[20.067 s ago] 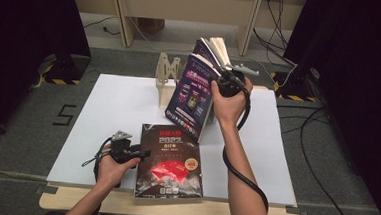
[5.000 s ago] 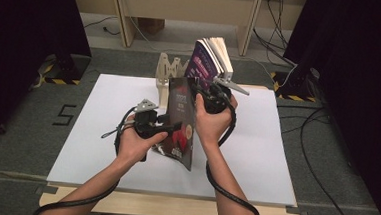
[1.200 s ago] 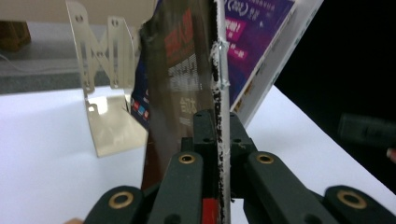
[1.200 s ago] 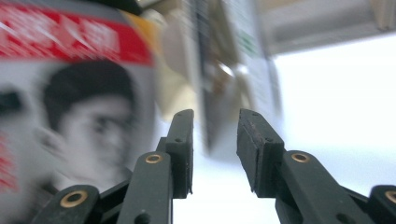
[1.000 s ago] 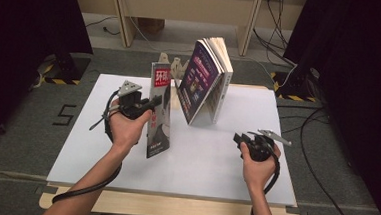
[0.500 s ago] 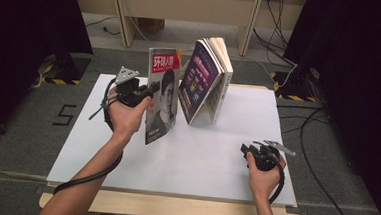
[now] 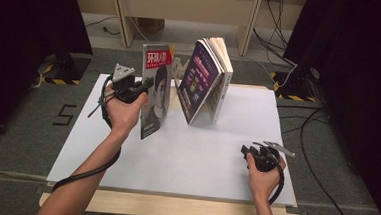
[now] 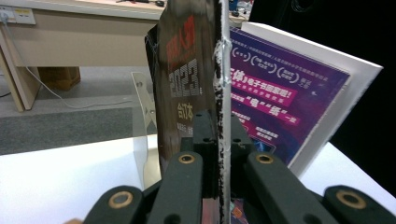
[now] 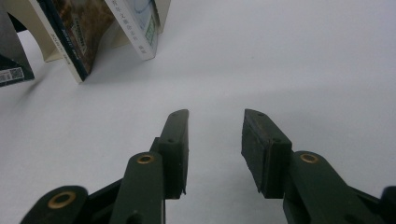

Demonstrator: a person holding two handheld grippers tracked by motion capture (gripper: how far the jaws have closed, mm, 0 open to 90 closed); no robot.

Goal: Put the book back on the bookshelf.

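The left tongs (image 7: pixel 140 87) are clamped on the edge of a thin magazine (image 7: pixel 155 93), which stands upright above the table (image 7: pixel 126 148) towards its far left part, just beside the leaning books (image 7: pixel 205 81) that rest in the wooden rack (image 8: pixel 142 126) at the far edge. In the left gripper view the magazine's edge runs straight up between the closed pads, with the purple cover of the nearest book close behind it. The step in hand looks to be slotting the magazine into the rack next to those books. To do it well, keep the magazine vertical and its lower edge clear of the table, bring it in parallel to the purple cover, and let go only once it leans securely. The right tongs (image 9: pixel 215 149) hover empty over the near right corner, jaws moderately apart and having just widened; they could steady the books if these tip.
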